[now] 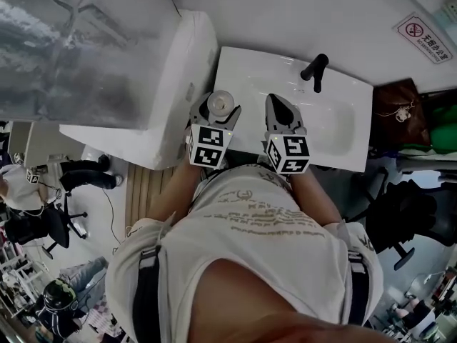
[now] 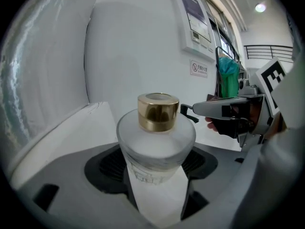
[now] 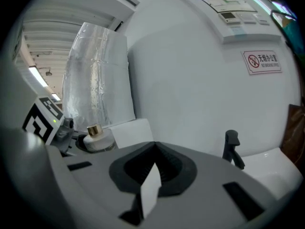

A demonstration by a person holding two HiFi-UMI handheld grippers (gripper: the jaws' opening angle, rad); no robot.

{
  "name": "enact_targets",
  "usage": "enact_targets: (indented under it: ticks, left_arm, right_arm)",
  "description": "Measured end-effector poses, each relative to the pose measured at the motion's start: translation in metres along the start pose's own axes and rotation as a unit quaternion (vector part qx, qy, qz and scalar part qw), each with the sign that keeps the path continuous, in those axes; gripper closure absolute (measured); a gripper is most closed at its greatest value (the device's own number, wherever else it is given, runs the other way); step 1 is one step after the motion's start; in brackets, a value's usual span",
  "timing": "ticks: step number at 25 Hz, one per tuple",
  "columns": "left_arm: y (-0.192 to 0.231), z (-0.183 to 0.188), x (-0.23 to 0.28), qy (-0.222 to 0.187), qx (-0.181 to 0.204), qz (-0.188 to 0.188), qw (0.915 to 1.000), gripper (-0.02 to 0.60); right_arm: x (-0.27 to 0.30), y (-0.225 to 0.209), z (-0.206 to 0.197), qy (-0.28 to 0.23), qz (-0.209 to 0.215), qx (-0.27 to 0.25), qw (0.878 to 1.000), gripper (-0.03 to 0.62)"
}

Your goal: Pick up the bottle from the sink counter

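Two jaws of my left gripper (image 1: 217, 107) clamped the bottle (image 2: 156, 140), which stood upright between them, gold cap (image 2: 157, 111) up and long axis vertical. My right gripper (image 3: 151, 178), jaws together and empty, sat beside it to the right.

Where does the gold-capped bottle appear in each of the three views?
Head view: bottle at upper centre, left of the black tap.
Left gripper view: centre, between the jaws.
Right gripper view: far left, small.
Shared landmark: the tap, always right of the bottle.
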State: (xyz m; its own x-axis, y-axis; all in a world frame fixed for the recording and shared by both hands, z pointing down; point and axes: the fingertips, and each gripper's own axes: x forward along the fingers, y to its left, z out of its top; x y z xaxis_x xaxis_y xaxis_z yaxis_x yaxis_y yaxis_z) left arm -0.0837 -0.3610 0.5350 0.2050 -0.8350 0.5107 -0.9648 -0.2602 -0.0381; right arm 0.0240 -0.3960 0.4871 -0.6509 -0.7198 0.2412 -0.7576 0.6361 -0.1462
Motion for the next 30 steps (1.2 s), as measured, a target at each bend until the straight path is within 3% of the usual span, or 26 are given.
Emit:
enact_targets:
  ticks: [10,30]
  left_arm:
    - [-0.006,0.002,-0.002,0.007,-0.002,0.0,1.0,0.232]
    - [-0.004,0.005,0.005,0.016,-0.001,0.0,0.9999,0.232]
  right_arm:
    - [0.004,0.011,-0.004,0.004,0.03,-0.007,1.0,0.572]
    - [0.008,0.005,-0.001,-0.002,0.029,-0.006,1.0,0.572]
